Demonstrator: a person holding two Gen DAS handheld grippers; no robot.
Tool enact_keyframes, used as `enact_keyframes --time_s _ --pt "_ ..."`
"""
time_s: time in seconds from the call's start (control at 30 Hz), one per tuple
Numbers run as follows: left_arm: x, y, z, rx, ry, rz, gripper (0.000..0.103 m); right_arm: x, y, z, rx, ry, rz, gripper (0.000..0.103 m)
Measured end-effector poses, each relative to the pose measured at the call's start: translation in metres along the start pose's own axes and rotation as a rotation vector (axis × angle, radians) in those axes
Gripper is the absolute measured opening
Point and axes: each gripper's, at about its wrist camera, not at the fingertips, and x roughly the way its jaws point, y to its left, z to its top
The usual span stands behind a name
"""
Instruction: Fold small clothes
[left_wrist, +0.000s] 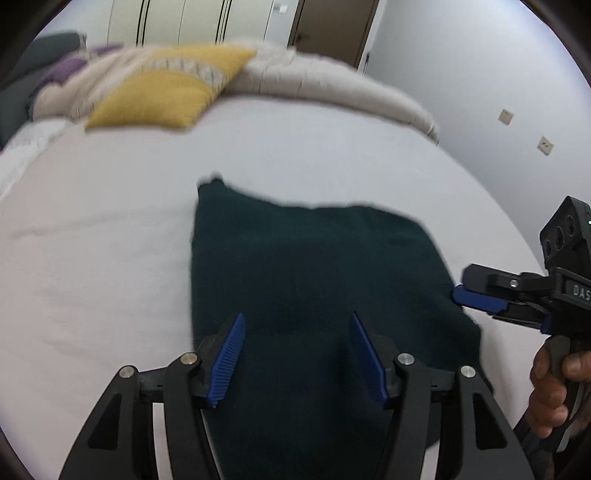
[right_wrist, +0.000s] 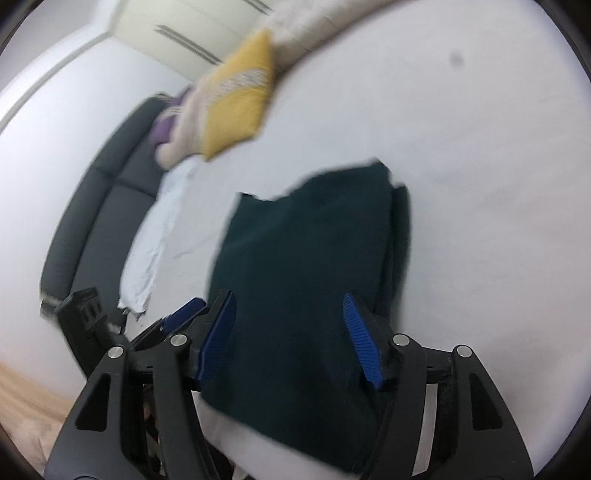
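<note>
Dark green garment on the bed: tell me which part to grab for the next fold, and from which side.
Grip the dark green garment at its near hem, one corner per claw, coming from the near edge of the bed. It lies flat, and the left claw and right claw hang open over that end. The far edge looks uneven, so fold toward it.

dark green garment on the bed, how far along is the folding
Done: the dark green garment lies on the white bed as a compact shape, with layers stacked along one edge. In hand: nothing; the left gripper and right gripper are both open above it. Left: any last fold or smoothing.
</note>
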Motion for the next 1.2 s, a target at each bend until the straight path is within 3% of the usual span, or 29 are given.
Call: enact_keyframes --time_s 0.13,0.2,0.27,0.33,0.43,0.47,0.5,0.57,0.6,0.67,0.8,0.93,1.07,1.2 --pt "0.008 0.004 -0.010 -0.014 -0.019 -0.010 0.062 0.012 -0.033 -0.009 0.090 -0.016 0.027 0.040" --pt "0.001 0.003 -0.012 -0.006 -0.027 -0.005 0.062 -0.002 -0.044 -0.011 0.119 -0.058 0.004 0.048" --pt "-0.006 0.006 -0.011 -0.022 -0.036 -0.004 0.062 -0.023 -0.049 -0.015 0.122 -0.116 -0.146 0.048" --pt "-0.026 0.008 -0.013 -0.035 -0.095 0.047 0.064 -0.050 -0.052 -0.020 0.128 -0.181 -0.157 0.048" --pt "-0.063 0.002 -0.018 -0.001 -0.226 0.170 0.084 -0.090 -0.029 -0.030 0.025 -0.297 -0.282 0.048" --pt "-0.076 0.000 -0.020 0.008 -0.274 0.204 0.096 -0.104 -0.013 -0.035 -0.037 -0.344 -0.333 0.049" --pt "-0.095 -0.004 -0.021 0.017 -0.341 0.242 0.103 -0.113 -0.003 -0.038 -0.078 -0.374 -0.369 0.053" --pt "-0.126 -0.010 -0.024 0.032 -0.444 0.285 0.103 -0.128 0.029 -0.047 -0.186 -0.458 -0.466 0.073" --pt "-0.141 -0.015 -0.025 0.043 -0.484 0.304 0.103 -0.135 0.042 -0.054 -0.232 -0.499 -0.493 0.077" --pt "-0.170 -0.024 -0.026 0.062 -0.548 0.339 0.103 -0.148 0.071 -0.061 -0.303 -0.590 -0.532 0.097" --pt "-0.221 -0.040 -0.034 0.089 -0.666 0.410 0.103 -0.175 0.122 -0.079 -0.380 -0.821 -0.564 0.103" --pt "-0.238 -0.048 -0.034 0.103 -0.599 0.469 0.103 -0.190 0.153 -0.081 -0.377 -0.801 -0.530 0.103" --pt "-0.233 -0.040 -0.036 0.051 -0.524 0.436 0.103 -0.195 0.171 -0.091 -0.380 -0.757 -0.503 0.103" --pt "-0.204 -0.033 -0.046 -0.004 -0.371 0.382 0.103 -0.176 0.183 -0.105 -0.402 -0.613 -0.541 0.103"
